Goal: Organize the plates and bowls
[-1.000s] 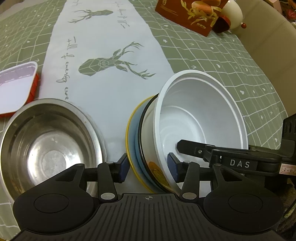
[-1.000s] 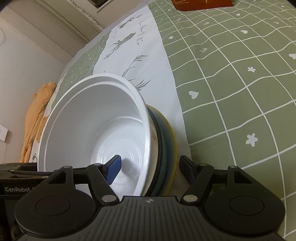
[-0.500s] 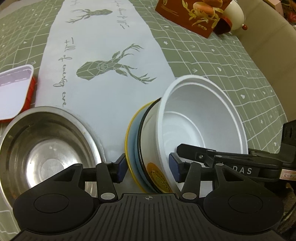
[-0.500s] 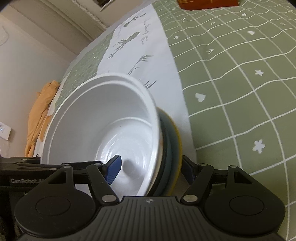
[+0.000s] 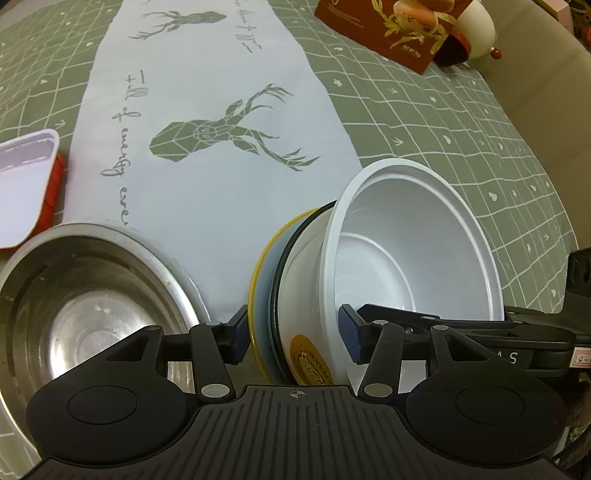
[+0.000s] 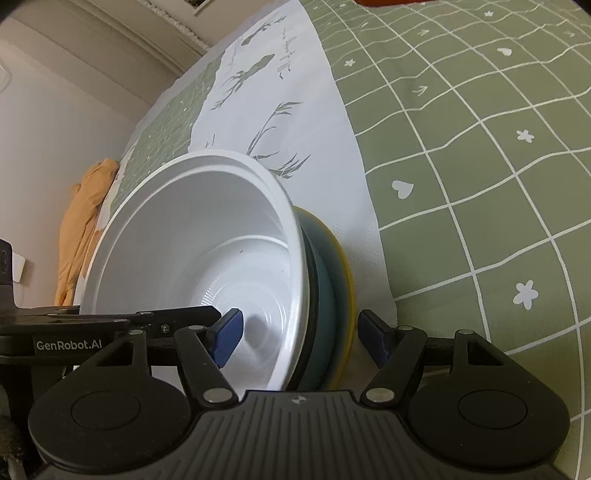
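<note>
A stack stands tilted on edge on the table runner: a yellow-rimmed plate (image 5: 258,280), a blue plate, a black-rimmed white bowl (image 5: 303,295) with a gold label, and a white plastic bowl (image 5: 413,236) nested on top. My left gripper (image 5: 293,336) straddles the stack's near rim. Its jaws are opening and the blue pads stand just off the yellow rim and the bowl wall. My right gripper (image 6: 301,334) clamps the same stack from the other side. One pad is inside the white plastic bowl (image 6: 192,229) and the other is behind the yellow-rimmed plate (image 6: 347,280).
A steel bowl (image 5: 74,295) sits flat to the left of the stack, and a red and white tray (image 5: 22,184) lies beyond it. A brown box (image 5: 388,29) and a white ornament (image 5: 476,26) stand at the far right. An orange cloth (image 6: 81,229) hangs past the table's edge.
The left gripper's pads have spread apart and come off the stack's rim. The right gripper's grip looks the same, and the stack stays tilted.
</note>
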`<control>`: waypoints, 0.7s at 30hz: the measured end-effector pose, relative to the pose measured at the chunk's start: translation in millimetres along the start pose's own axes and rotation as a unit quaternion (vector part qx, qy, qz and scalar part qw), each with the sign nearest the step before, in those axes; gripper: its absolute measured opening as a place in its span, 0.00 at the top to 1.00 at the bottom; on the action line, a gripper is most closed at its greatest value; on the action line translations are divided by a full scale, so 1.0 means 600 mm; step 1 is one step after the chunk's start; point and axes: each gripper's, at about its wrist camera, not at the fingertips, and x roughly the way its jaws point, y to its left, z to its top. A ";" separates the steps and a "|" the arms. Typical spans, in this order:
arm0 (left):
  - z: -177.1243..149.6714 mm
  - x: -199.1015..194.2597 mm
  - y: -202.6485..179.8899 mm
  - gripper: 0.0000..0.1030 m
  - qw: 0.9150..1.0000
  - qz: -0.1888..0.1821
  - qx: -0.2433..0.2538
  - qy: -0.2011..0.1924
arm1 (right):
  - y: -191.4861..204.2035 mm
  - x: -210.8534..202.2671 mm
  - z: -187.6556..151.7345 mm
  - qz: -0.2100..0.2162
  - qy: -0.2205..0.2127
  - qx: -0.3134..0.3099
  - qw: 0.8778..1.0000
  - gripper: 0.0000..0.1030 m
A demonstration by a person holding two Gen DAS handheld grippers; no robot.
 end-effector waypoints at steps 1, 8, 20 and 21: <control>0.000 0.000 -0.001 0.48 1.000 0.000 0.001 0.000 | 0.000 0.001 0.001 0.002 0.004 -0.001 1.000 0.32; 0.000 0.004 0.007 0.49 1.000 -0.001 0.005 0.010 | 0.001 0.006 0.004 0.022 0.026 0.000 0.999 0.32; 0.007 -0.008 0.015 0.49 0.999 -0.041 -0.015 0.018 | 0.001 -0.002 0.005 -0.002 0.015 0.000 1.000 0.28; 0.007 -0.008 0.011 0.49 0.999 -0.036 -0.009 0.017 | -0.002 -0.004 0.005 0.000 0.016 0.001 1.000 0.28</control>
